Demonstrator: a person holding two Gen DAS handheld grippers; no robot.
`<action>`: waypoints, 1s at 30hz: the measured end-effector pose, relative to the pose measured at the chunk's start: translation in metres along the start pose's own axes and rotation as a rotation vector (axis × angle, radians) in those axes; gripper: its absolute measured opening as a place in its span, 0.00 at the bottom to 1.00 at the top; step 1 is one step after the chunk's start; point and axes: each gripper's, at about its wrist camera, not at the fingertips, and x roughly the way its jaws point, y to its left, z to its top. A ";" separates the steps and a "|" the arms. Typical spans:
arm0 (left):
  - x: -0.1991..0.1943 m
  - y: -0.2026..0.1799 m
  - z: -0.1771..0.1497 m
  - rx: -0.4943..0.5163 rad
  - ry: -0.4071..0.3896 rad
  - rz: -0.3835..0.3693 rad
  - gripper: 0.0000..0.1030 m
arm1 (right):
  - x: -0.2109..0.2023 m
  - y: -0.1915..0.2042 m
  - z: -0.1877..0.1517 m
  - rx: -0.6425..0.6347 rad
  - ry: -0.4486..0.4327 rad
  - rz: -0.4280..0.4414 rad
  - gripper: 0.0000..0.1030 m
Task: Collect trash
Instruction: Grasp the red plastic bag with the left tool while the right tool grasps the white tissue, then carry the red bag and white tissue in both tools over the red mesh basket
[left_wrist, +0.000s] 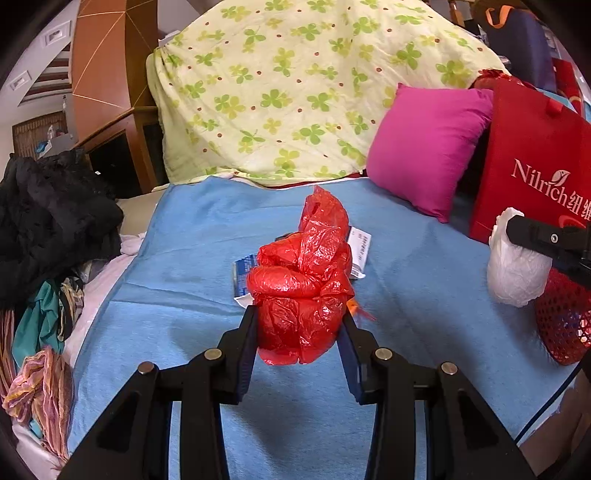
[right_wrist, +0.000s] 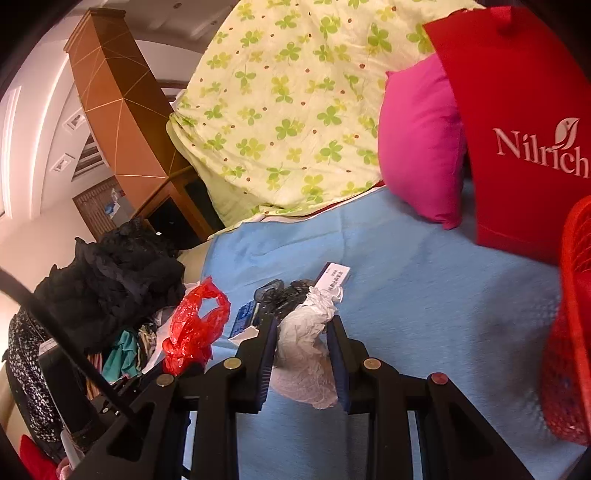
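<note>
Left wrist view: the left gripper (left_wrist: 300, 325) angles down over the blue blanket (left_wrist: 406, 258), jaws clamped on a red bag (left_wrist: 303, 291), held clear of it.

Right wrist view: the right gripper (right_wrist: 303, 332) tilts down too, pinching white plastic (right_wrist: 306, 347) beside the red basket (right_wrist: 569, 332).

- The left gripper (left_wrist: 300, 325) is pointed downward, its jaws clamped on a crumpled red plastic bag (left_wrist: 303, 291).
- The right gripper (right_wrist: 303, 332) is likewise angled down, its jaws closed on a crumpled white plastic bag (right_wrist: 306, 350).
</note>
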 end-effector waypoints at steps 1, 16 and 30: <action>-0.001 -0.001 0.000 0.003 -0.002 0.000 0.41 | -0.001 -0.001 0.000 -0.001 -0.002 -0.001 0.29; -0.005 -0.023 0.001 0.044 -0.022 -0.006 0.41 | -0.014 -0.008 0.004 -0.041 -0.013 -0.029 0.29; -0.003 -0.031 0.001 0.067 -0.023 -0.022 0.41 | -0.017 -0.010 0.004 -0.043 -0.016 -0.034 0.29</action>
